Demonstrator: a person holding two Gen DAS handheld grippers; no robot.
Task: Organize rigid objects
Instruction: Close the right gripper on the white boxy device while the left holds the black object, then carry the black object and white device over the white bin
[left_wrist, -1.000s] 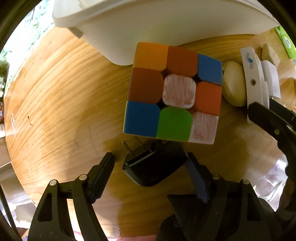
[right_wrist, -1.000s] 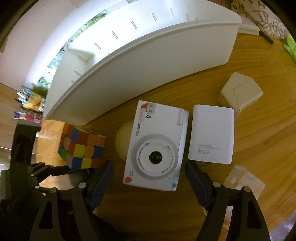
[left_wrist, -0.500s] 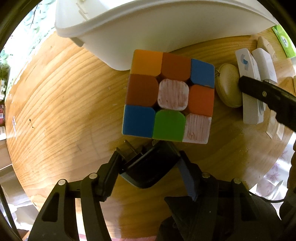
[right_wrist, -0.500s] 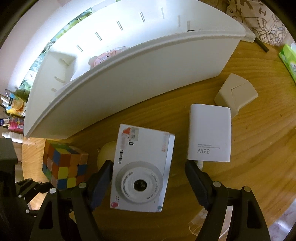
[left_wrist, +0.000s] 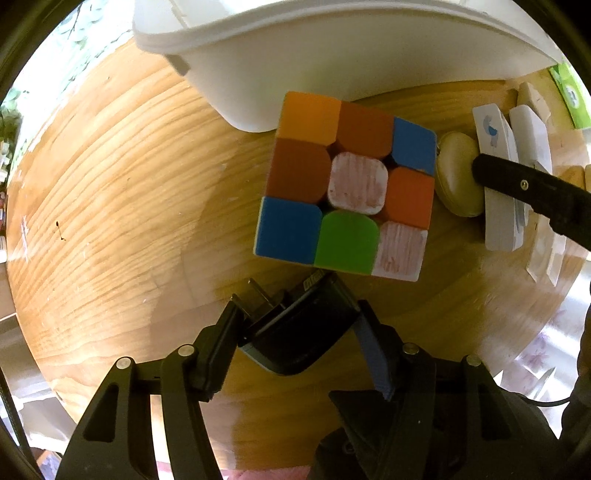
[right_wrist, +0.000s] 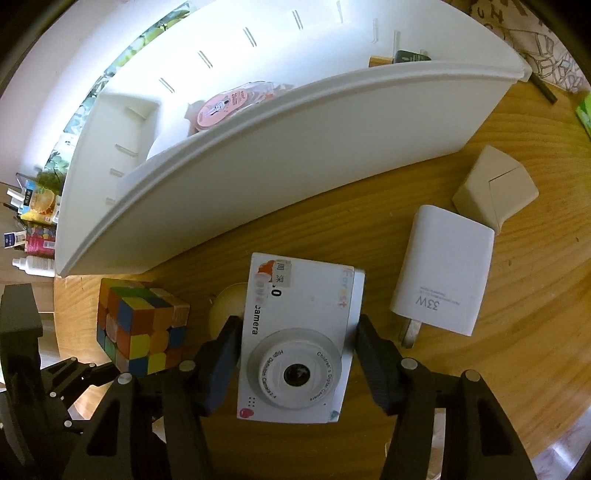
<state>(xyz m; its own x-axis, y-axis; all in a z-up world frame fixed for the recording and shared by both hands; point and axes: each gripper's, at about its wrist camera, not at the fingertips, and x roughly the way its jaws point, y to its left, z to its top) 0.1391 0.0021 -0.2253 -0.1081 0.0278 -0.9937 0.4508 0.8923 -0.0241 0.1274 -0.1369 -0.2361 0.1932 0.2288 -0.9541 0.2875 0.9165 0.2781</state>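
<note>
Both tools closed in since earlier: left tool (left_wrist: 295, 325) clamps black charger (left_wrist: 299, 332); right tool (right_wrist: 295, 354), jaws closing, straddles white camera (right_wrist: 299, 339). Grasp step; next, lift into white bin (right_wrist: 258, 177).

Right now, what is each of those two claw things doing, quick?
Left gripper: shut on the black charger.
Right gripper: jaws closing around the white toy camera, and they look to be touching its sides.
</note>
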